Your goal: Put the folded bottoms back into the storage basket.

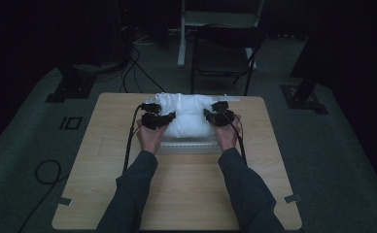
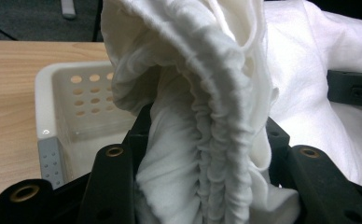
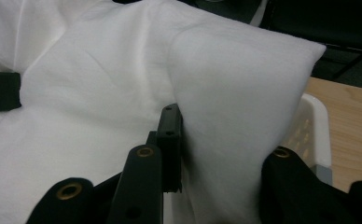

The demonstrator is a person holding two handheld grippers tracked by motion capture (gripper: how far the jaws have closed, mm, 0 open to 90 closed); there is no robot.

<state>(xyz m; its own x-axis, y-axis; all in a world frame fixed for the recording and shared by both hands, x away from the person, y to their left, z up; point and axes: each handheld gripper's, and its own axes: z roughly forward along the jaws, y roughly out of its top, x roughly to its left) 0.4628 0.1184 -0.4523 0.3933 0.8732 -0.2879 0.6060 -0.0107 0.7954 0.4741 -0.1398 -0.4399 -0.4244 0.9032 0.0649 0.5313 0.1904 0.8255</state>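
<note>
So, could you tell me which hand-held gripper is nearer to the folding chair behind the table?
Right. The right hand-held gripper grips the white pillow almost straight in front of the folding chair; the left hand-held gripper grips the pillow's other side, farther off to the chair's left.

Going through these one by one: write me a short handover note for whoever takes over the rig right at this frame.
Left gripper: shut on a bunched fold of the white pillow, at its left end.
Right gripper: shut on the pillow's right end.
Things: the pillow sits over the white perforated basket on the wooden table, bulging above the rim.
Done: both ends gripped, pillow brought over the basket.
Left: likely press it down into the basket, then release; how deep it already sits is hidden.
</note>
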